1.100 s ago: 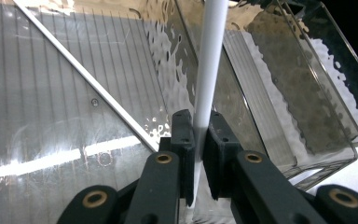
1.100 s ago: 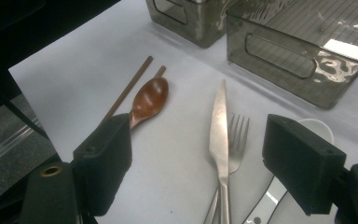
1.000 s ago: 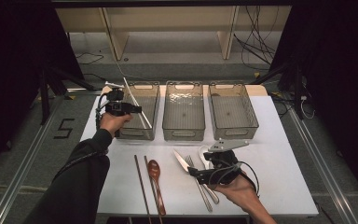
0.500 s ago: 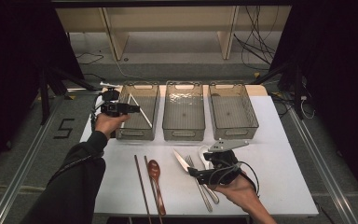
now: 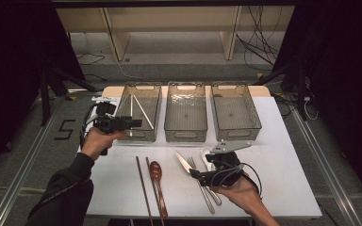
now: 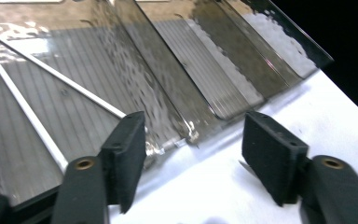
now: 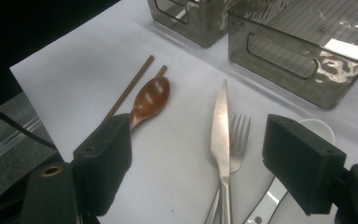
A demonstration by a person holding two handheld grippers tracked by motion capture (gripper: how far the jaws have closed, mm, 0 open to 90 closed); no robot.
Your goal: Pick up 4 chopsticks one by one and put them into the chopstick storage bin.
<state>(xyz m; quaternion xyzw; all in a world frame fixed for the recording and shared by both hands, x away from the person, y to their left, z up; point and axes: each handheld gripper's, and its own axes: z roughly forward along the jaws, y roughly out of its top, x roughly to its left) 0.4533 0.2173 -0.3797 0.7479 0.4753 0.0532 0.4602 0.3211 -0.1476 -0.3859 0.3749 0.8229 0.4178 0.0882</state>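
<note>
The white chopsticks lie crossed in the left bin, leaning from its floor toward the near wall; the middle bin and right bin stand beside it on the white table. Our biggest worry is the left bin itself: our left gripper hovers at its near left corner, and a careless swing could knock it askew. Its jaws have just been opening and stand apart with nothing between them. Next, our right gripper, jaws wide and empty, hangs over the knife and fork, which touch; closing there could catch both. Smaller still, the wooden spoon, brown chopsticks and white spoon could scatter if nudged
</note>
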